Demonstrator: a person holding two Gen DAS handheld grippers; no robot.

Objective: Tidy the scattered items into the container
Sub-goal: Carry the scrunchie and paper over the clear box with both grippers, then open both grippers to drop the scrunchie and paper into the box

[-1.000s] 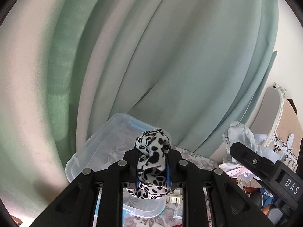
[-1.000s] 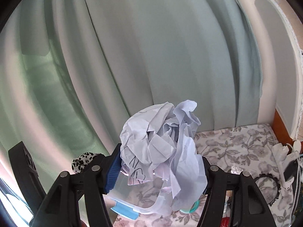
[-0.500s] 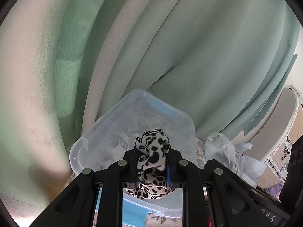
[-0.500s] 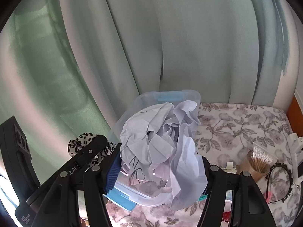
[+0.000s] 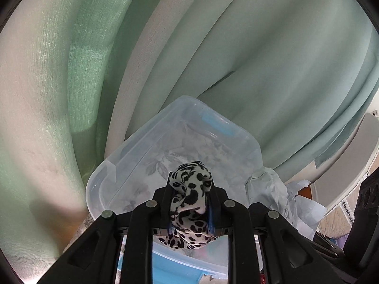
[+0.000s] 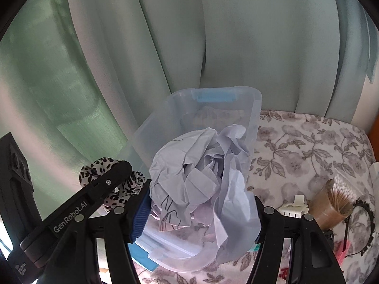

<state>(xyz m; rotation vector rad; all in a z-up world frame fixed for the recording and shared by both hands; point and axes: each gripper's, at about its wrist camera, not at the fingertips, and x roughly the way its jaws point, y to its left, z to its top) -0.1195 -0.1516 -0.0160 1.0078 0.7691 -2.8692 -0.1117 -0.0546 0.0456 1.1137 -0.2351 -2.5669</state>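
My left gripper (image 5: 189, 203) is shut on a black-and-white leopard-print scrunchie (image 5: 190, 196), held over the near rim of a clear plastic bin (image 5: 146, 146) with blue handles. My right gripper (image 6: 201, 210) is shut on a large crumpled ball of pale blue paper (image 6: 201, 177), held above the same bin (image 6: 253, 113). In the right wrist view the left gripper (image 6: 111, 177) and its scrunchie (image 6: 94, 168) sit at the left of the bin. The paper (image 5: 272, 189) shows at the right of the left wrist view.
The bin stands on a floral cloth (image 6: 308, 142) against green curtains (image 6: 165, 35). To the right lie a jar of cotton swabs (image 6: 334, 201), a white hair clip (image 6: 295, 207), a black headband (image 6: 362, 227) and a pink comb (image 6: 342, 250).
Both grippers have tilted down and moved toward the bin with their loads. The bin now fills more of each view and its inside shows.
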